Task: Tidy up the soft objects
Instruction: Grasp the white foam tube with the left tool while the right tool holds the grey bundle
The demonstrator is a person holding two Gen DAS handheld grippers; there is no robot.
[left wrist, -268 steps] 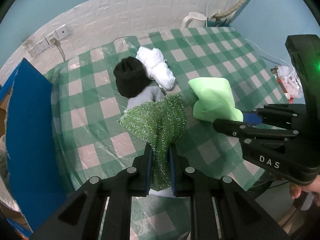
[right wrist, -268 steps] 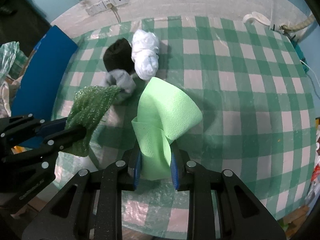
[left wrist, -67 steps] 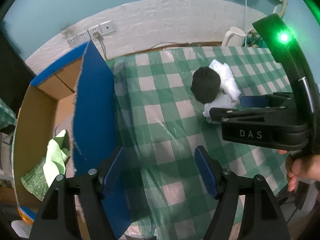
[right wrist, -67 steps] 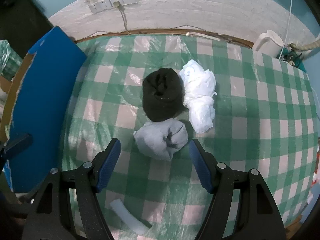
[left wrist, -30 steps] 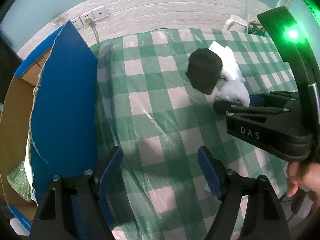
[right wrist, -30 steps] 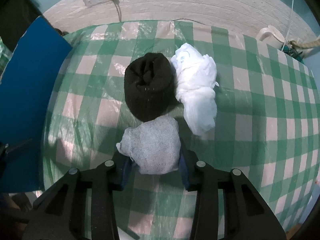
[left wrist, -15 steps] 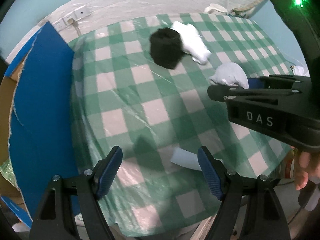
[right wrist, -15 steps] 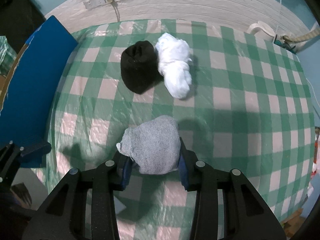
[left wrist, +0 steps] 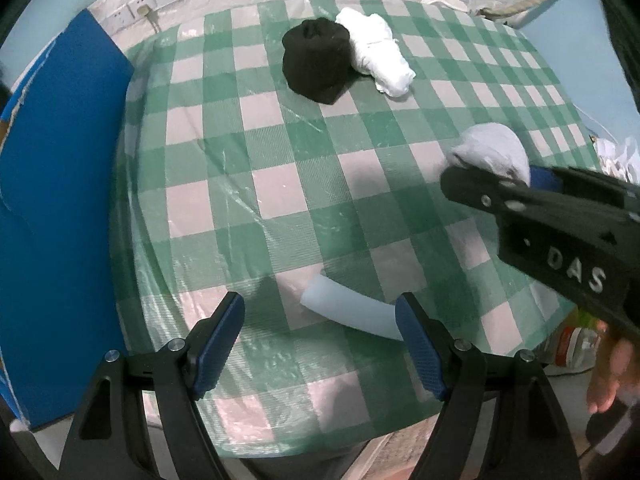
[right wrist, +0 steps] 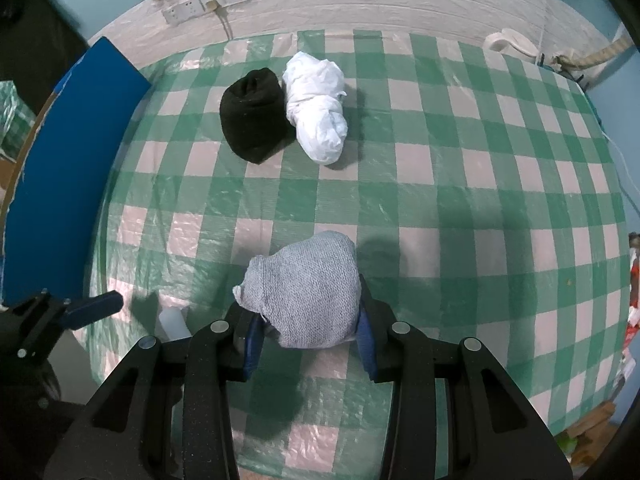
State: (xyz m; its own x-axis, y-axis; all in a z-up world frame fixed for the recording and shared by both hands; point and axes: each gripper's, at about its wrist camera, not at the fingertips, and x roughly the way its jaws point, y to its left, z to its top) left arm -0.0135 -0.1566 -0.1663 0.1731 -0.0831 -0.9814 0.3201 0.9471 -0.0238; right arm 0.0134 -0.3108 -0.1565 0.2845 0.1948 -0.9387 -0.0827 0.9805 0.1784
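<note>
Looking down from the left wrist, the left gripper [left wrist: 320,338] stands released, jaws wide, over a pale foam strip [left wrist: 348,312] lying near the tablecloth's [left wrist: 256,184] front edge. A black bundle [left wrist: 316,60] and white bundle [left wrist: 376,54] touch near the far edge; a blue board [left wrist: 56,184] stands at the left edge. From the right wrist, the right gripper [right wrist: 308,332] is clenched on a grey sock ball [right wrist: 304,288], above the front half of the cloth.
</note>
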